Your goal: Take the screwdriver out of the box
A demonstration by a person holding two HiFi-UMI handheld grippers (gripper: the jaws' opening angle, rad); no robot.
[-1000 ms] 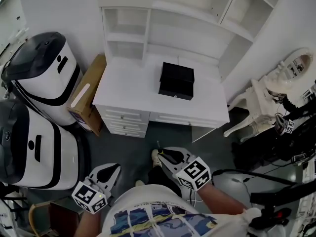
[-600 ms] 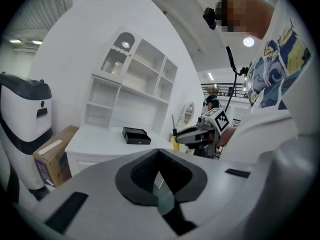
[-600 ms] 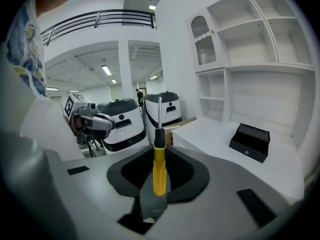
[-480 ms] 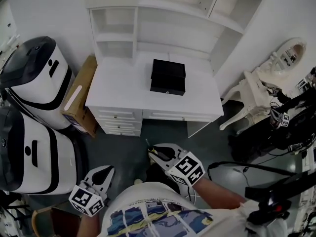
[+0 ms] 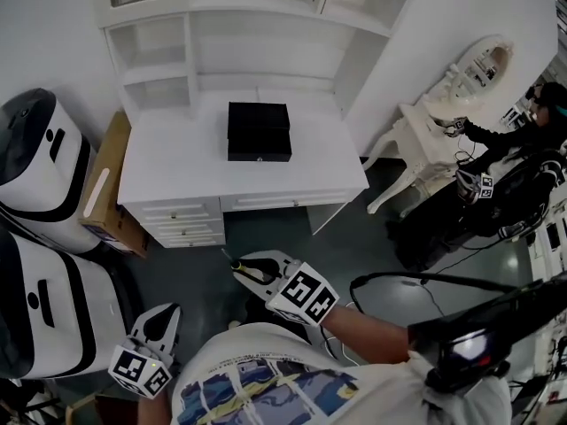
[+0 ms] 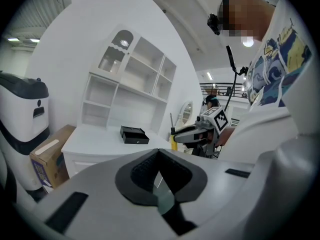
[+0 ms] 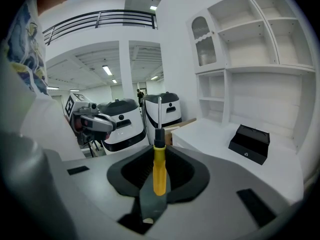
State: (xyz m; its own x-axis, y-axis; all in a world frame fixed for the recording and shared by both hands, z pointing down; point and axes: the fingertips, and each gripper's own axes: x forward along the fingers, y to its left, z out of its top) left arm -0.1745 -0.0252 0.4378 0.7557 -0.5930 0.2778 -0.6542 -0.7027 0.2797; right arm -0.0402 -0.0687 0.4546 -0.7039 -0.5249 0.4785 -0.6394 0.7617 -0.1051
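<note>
The black box (image 5: 259,131) lies closed on the white desk (image 5: 168,171), far from both grippers; it also shows small in the gripper views (image 6: 134,134) (image 7: 249,144). My right gripper (image 5: 245,269) is shut on the screwdriver (image 5: 236,264). Its yellow handle (image 7: 159,170) lies between the pads and its metal shaft points up and away. From the left gripper view, the right gripper (image 6: 192,132) hangs level with the screwdriver (image 6: 173,140) upright at its tip. My left gripper (image 5: 166,315) is low at the left, its jaws (image 6: 159,152) together and empty.
Two large white-and-black machines (image 5: 35,184) stand left of the desk, with a cardboard box (image 5: 102,193) leaning between. A white shelf unit (image 5: 221,42) tops the desk. A white ornate chair (image 5: 425,131), black cables (image 5: 425,282) and a seated person (image 5: 532,122) are to the right.
The head view has swung, so the desk and box now sit further left in the picture. Both grippers keep their place, the right one still holding the screwdriver.
</note>
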